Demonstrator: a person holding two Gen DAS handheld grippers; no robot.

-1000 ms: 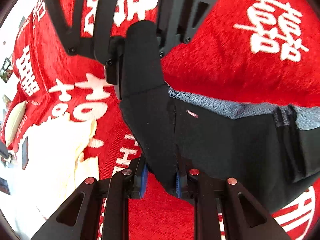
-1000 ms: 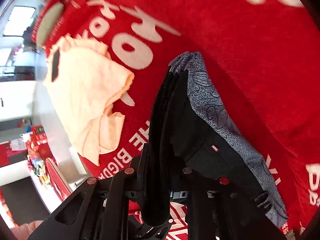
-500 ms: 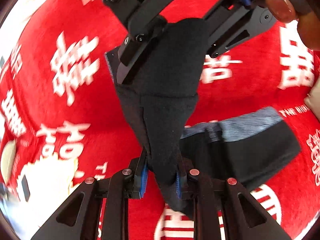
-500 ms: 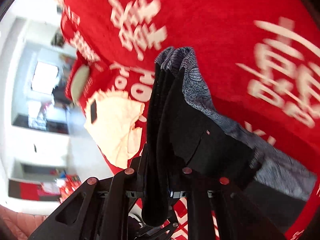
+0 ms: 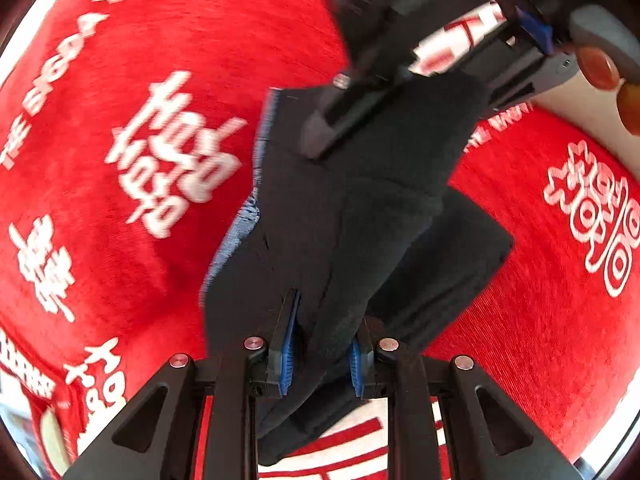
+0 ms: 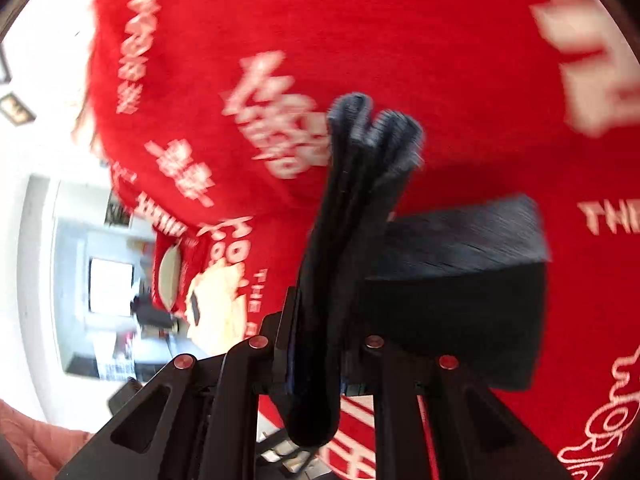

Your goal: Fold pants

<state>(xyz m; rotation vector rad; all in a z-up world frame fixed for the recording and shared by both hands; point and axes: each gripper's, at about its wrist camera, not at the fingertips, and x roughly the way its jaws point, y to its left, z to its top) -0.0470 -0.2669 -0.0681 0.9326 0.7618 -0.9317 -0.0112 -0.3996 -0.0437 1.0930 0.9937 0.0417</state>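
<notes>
Black pants point(image 5: 352, 216) with a grey-blue patterned lining hang lifted over a red cloth point(image 5: 120, 80) with white lettering. My left gripper point(image 5: 322, 344) is shut on a bunched edge of the pants. The right gripper point(image 5: 400, 120) shows at the top of the left wrist view, clamped on the far edge of the same pants. In the right wrist view, the right gripper point(image 6: 320, 344) is shut on a thick fold of the pants point(image 6: 344, 216), and the lower part point(image 6: 460, 280) lies on the red cloth point(image 6: 360, 40).
A cream garment point(image 6: 216, 304) lies at the cloth's left edge in the right wrist view. A person's fingers point(image 5: 600, 68) hold the right gripper's handle at the top right of the left wrist view. A white floor and room furniture point(image 6: 108, 280) lie past the cloth.
Both grippers have swung across the cloth with the pants, and both views have rolled. The lifted part now hangs over the part lying on the cloth. Both grips stay the same.
</notes>
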